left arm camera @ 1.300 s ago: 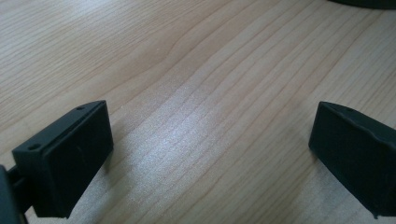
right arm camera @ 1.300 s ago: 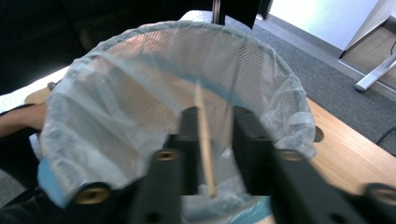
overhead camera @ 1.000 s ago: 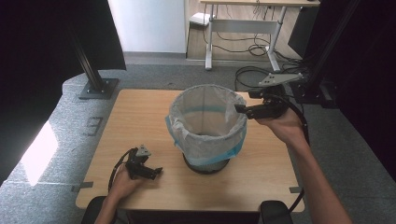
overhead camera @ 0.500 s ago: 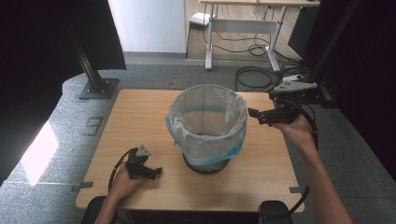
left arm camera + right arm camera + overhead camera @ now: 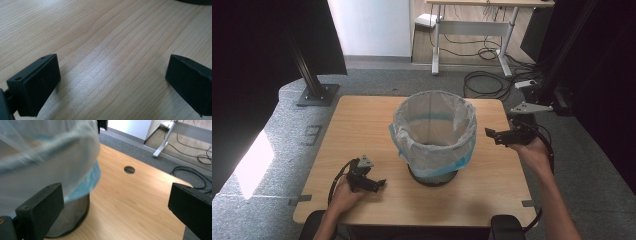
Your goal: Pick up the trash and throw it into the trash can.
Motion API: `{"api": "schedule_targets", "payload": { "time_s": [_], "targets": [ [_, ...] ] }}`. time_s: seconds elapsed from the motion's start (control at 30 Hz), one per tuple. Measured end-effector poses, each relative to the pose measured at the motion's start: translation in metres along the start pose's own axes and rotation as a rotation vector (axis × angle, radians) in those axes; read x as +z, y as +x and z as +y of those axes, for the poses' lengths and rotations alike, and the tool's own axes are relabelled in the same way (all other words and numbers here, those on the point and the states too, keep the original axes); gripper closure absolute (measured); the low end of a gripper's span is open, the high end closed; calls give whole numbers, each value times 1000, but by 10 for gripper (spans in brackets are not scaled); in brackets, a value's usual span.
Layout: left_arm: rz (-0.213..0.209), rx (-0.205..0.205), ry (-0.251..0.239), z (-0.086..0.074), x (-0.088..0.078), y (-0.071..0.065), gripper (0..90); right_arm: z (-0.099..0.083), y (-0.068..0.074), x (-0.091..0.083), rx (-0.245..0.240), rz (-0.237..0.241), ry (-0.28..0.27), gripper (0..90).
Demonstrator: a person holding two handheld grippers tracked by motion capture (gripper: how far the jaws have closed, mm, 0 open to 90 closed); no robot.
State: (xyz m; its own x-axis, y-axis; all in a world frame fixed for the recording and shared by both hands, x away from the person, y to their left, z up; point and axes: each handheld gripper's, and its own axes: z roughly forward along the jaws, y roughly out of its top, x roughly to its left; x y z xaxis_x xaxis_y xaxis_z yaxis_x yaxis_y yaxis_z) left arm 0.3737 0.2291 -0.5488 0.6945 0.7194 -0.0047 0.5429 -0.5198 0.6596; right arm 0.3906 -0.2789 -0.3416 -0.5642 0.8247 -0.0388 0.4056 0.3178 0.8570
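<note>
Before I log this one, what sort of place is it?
Probably an office or lab set up for recording: a wooden table fenced by black curtains, a standing desk behind, cables loose on grey carpet.

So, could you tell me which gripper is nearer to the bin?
Right. The right gripper is open just beside the bin rim; the left gripper rests lower, short of its base.

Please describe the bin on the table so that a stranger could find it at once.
On the wooden table, look at the middle: a round mesh bin stands upright there. A pale plastic bag with a blue edge lines it and folds over its rim, unlike the small black tongs nearby.
</note>
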Motion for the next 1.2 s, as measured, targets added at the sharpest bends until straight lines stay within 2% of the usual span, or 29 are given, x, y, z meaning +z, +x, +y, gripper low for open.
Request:
{"api": "schedule_targets", "payload": {
  "time_s": [0.1,0.17,0.2,0.27,0.57,0.63,0.67,0.7,0.9,0.93,1.07,1.2],
  "targets": [
    [0,0,0,0,0,0,0,-19,-2,10,9,-10,10,6],
    [0,0,0,0,0,0,0,-24,-2,13,12,-11,11,6],
    [0,0,0,0,0,0,0,-36,-2,20,20,-10,18,6],
    [0,1,0,0,0,0,0,-45,-2,27,23,-12,25,6],
    [0,0,-1,0,0,0,0,-87,4,59,37,-5,93,6],
    [0,1,-1,0,0,0,0,-102,8,72,49,3,116,8],
    [0,1,-1,0,0,0,0,-102,8,72,49,3,116,8],
    [0,4,2,0,0,0,0,-113,11,81,55,11,132,9],
    [0,4,2,0,0,0,0,-134,17,98,58,18,159,9],
    [0,5,3,0,0,0,0,-142,19,105,57,18,172,9],
    [0,5,3,0,0,0,0,-158,25,117,40,7,227,9],
    [0,5,3,0,0,0,0,-164,27,123,25,-9,269,0]
  ]
}}
